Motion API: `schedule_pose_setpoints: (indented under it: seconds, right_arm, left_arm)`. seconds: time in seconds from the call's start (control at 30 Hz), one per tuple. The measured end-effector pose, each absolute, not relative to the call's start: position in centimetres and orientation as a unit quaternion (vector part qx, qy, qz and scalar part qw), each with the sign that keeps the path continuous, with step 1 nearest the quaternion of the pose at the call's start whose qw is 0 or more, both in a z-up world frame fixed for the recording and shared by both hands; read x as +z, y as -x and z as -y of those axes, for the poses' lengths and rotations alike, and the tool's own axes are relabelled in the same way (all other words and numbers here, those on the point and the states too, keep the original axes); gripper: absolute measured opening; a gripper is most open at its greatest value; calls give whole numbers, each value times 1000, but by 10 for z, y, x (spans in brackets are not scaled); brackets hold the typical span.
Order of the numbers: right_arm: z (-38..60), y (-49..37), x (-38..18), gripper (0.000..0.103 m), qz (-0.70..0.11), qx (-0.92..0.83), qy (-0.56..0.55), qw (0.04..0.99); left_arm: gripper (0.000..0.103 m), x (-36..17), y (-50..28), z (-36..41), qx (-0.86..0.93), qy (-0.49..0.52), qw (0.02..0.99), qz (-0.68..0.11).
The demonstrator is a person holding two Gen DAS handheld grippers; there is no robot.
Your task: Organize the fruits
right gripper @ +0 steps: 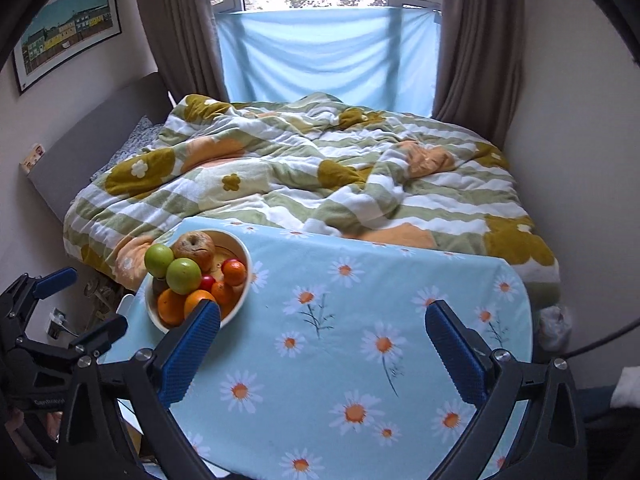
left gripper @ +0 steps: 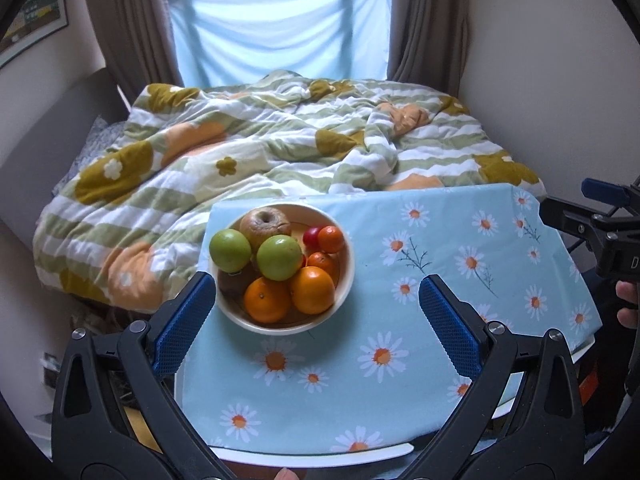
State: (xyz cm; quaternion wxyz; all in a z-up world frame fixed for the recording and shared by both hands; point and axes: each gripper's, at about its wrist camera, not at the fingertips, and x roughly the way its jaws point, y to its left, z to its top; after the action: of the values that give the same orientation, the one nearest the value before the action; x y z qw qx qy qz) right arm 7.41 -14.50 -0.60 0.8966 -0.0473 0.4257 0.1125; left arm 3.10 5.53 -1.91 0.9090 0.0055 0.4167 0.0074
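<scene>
Cream bowl (left gripper: 280, 326) of fruit (left gripper: 279, 258) sat at the table's (left gripper: 360, 412) far left corner, while the left gripper (left gripper: 318, 322) and right gripper (right gripper: 322, 344) both gaped wide, holding nothing.

Bowl (right gripper: 239, 308) rim was partly hidden behind right gripper's finger (right gripper: 192, 354); lower fruits lay concealed beneath upper ones.

We log 2 marks only. Right gripper (left gripper: 592, 216), seen at edge of left wrist view: white letter "D", rest cut off. Left gripper (right gripper: 68, 300), seen in right wrist view: small pale brand wording on body, too blurred to read.
</scene>
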Motion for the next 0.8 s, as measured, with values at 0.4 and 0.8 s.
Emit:
schedule_pose_setpoints:
  seconds: [0.4, 0.8]
  right_arm:
    - [191, -28, -4, 102, -419, 52, 31, 906]
    - [198, -24, -1, 102, -407, 47, 28, 912]
  left_arm:
    - [103, -7, -10, -26, 12, 1, 918, -397]
    - [103, 3, -3, -15, 19, -11, 926, -376]
